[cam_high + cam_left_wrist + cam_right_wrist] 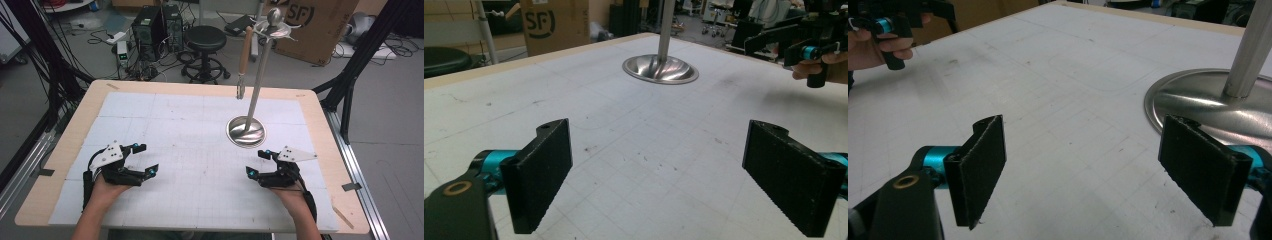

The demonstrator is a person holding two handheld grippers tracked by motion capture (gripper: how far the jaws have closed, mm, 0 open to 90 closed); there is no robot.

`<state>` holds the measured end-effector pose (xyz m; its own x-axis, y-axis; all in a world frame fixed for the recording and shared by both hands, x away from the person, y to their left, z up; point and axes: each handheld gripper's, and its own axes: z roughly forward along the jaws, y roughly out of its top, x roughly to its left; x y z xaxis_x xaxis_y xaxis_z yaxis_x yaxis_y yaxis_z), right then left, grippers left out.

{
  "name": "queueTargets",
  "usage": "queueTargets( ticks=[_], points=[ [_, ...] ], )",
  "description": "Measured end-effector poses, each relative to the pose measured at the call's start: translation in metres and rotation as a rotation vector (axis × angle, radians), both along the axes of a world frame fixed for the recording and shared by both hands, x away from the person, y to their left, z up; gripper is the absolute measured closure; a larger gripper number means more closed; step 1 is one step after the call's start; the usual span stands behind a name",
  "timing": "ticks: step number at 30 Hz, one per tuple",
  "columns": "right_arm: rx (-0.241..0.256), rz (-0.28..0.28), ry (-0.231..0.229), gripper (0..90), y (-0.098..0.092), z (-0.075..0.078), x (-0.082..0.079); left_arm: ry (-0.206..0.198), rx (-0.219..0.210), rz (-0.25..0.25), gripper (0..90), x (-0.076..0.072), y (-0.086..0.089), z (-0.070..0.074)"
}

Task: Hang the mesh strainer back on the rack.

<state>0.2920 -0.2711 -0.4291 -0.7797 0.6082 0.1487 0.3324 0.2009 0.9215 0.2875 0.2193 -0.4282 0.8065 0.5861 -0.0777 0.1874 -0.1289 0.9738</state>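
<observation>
Metal stand (pixel 246 131), round base right of centre in the high view, pole rising toward the top, wooden-handled tool (pixel 244 55) hanging from its hook. Right gripper (pixel 257 164) just below the base, left gripper (pixel 145 159) well apart at lower left; both wide open, empty, over the table (pixel 200 115).

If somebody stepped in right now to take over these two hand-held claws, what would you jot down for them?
Left gripper: open, holding nothing, low over the white mat near the front left.
Right gripper: open, holding nothing, front right, just short of the stand's round base.
Metal stand: upright on the mat, right of centre, nearer the right gripper.
Wooden-handled utensil: hanging from a hook at the stand's top.
Done: nothing visibly handled.
Left: probably reach up for the utensil; the right gripper looks better placed.
</observation>
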Motion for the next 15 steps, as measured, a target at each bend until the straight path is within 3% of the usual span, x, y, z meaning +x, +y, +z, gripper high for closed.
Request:
queueTargets(
  ticks=[15],
  points=[
    [-0.007,0.003,0.018,17.6,0.0019,-0.0028,0.0020,0.007,0.000,0.003,13.1,0.0014,0.0002,-0.0011]
  ],
)
